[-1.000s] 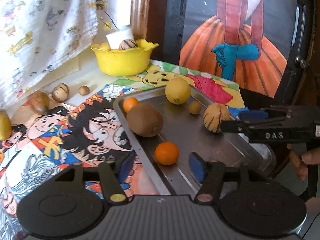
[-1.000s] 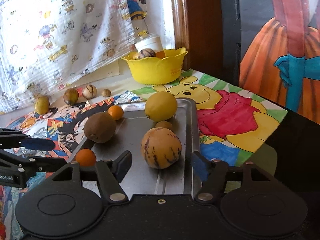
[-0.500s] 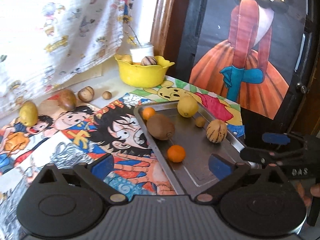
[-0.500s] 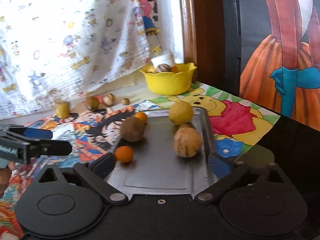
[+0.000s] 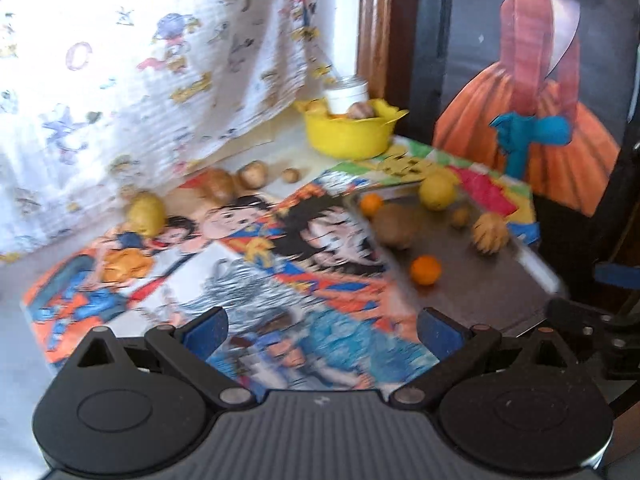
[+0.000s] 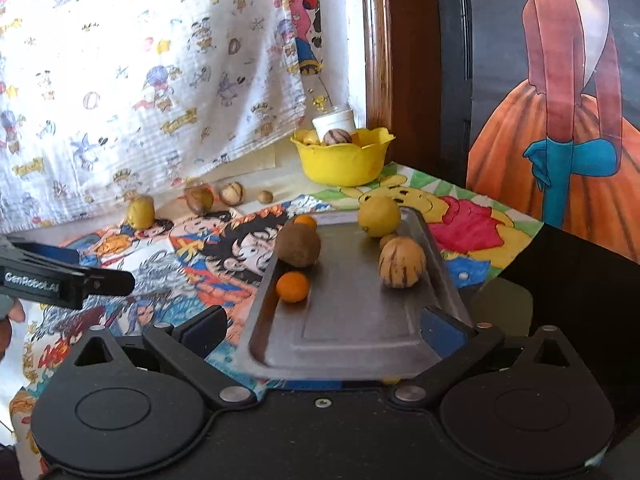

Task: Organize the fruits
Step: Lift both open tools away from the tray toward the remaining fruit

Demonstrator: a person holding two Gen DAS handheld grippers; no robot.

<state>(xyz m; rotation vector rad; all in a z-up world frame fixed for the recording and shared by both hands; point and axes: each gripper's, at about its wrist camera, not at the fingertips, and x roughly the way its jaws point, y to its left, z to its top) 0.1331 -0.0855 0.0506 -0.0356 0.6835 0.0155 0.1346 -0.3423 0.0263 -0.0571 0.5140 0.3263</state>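
Both jaws spread wide, nothing between them: left hand-held gripper (image 5: 322,330), right hand-held gripper (image 6: 324,330). Metal tray (image 6: 360,332) on tabletop carries kiwi (image 6: 298,245) at 10 o'clock, lemon (image 6: 379,216) at 12, striped melon (image 6: 401,263) at 2, orange (image 6: 293,287) at 9.

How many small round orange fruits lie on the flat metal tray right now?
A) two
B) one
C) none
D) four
A: the right wrist view shows one small round orange fruit near the flat metal tray's left rim and a second orange fruit at its far corner, partly behind the brown kiwi.
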